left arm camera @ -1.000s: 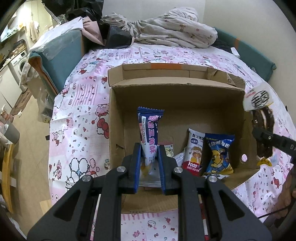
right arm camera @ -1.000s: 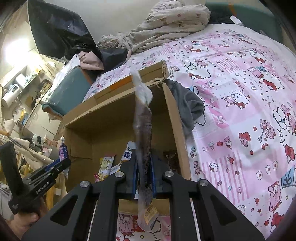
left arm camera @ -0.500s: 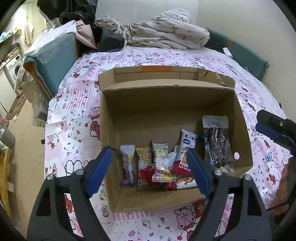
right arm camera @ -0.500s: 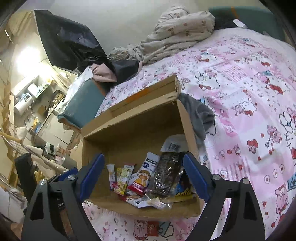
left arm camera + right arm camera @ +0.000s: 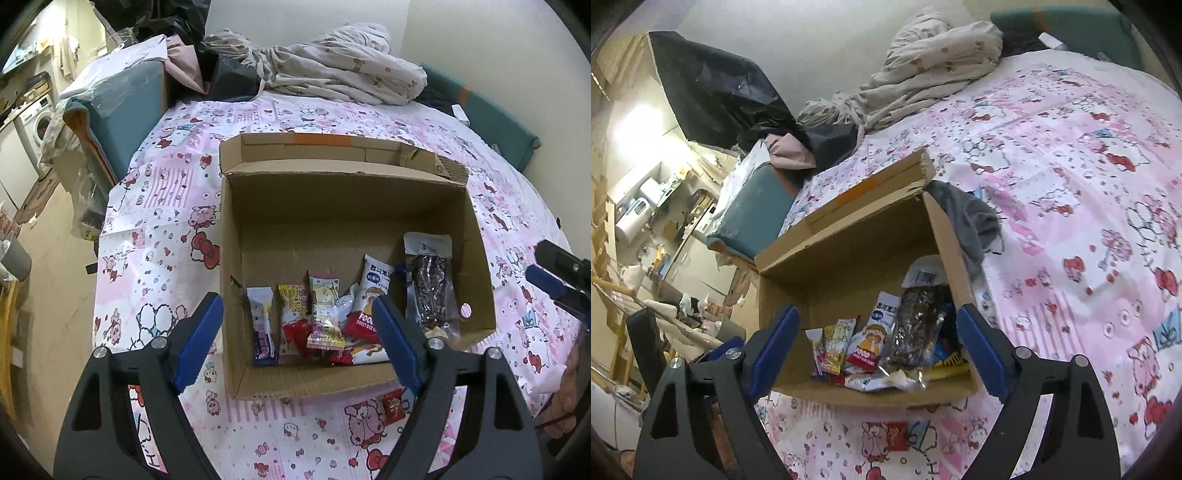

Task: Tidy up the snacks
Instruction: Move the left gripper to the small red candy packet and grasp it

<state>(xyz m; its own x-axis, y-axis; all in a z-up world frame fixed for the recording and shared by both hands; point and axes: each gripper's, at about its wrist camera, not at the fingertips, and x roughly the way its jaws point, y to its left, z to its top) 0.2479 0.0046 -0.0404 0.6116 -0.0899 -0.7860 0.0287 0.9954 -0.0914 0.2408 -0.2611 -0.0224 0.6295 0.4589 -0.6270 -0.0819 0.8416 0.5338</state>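
An open cardboard box [image 5: 332,206] sits on the pink patterned bed; it also shows in the right wrist view [image 5: 849,258]. Several snack packets lie along its near side: a blue-and-white bar [image 5: 263,325], a yellow-red pack [image 5: 291,314], a white-red rice cake pack [image 5: 369,295] and a clear pack of dark snacks [image 5: 430,288], which also shows in the right wrist view [image 5: 918,325]. My left gripper [image 5: 299,343] is open and empty above the box's near edge. My right gripper [image 5: 877,350] is open and empty at the box's right front corner.
A small red packet [image 5: 393,404] lies on the bedcover just outside the box's near wall. A grey cloth [image 5: 971,218] lies against the box's right side. Crumpled bedding [image 5: 332,70] is piled at the bed's far end. The bed's edge drops off at the left.
A second ago each gripper was shut on a snack pack over the box. Both have opened, the packs now lie in the box, and both grippers have drawn back.
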